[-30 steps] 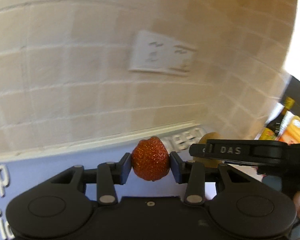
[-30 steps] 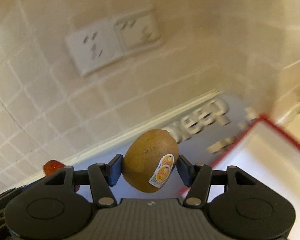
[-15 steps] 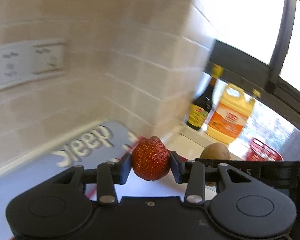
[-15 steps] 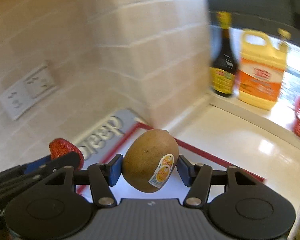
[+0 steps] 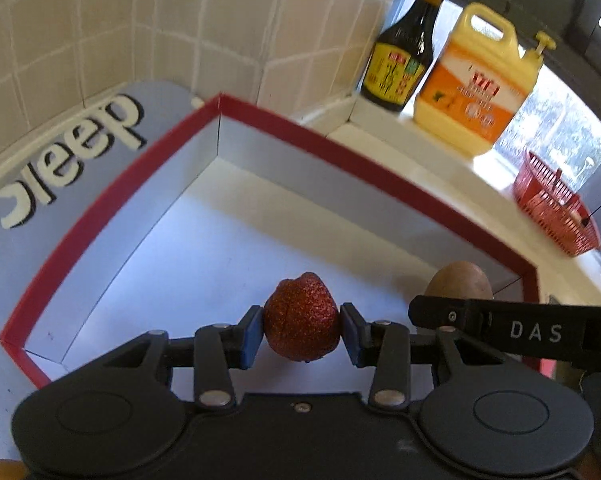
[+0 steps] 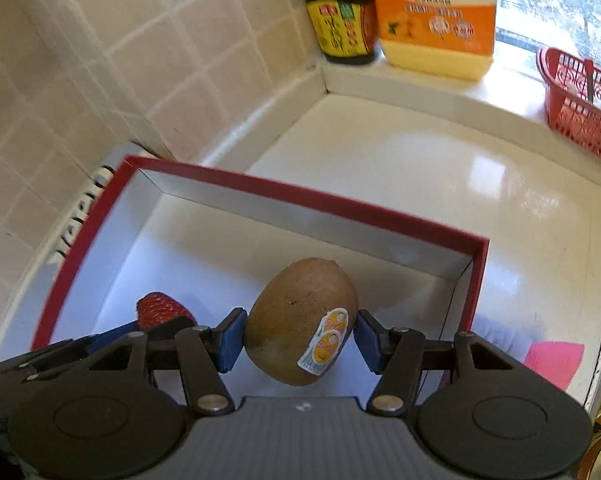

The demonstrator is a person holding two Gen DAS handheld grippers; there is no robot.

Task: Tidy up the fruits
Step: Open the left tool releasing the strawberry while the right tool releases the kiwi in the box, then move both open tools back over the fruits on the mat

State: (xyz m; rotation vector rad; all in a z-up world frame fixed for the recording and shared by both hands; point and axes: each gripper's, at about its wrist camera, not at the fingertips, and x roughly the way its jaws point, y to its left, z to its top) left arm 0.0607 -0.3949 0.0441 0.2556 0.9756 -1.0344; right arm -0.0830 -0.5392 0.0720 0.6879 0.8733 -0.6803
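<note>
My left gripper is shut on a red strawberry and holds it above the white inside of a red-rimmed box. My right gripper is shut on a brown kiwi with a sticker, held over the same box. The two grippers are side by side: the kiwi shows at the right of the left wrist view, the strawberry at the left of the right wrist view. The box floor that shows holds nothing.
The box lies partly on a grey mat with white letters, in a tiled wall corner. A dark sauce bottle, a yellow jug and a red basket stand on the ledge behind. A pink object lies right of the box.
Both grippers swung right and tipped downward, from facing the tiled wall and socket to hanging over the red-rimmed box. Each still grips its fruit.
</note>
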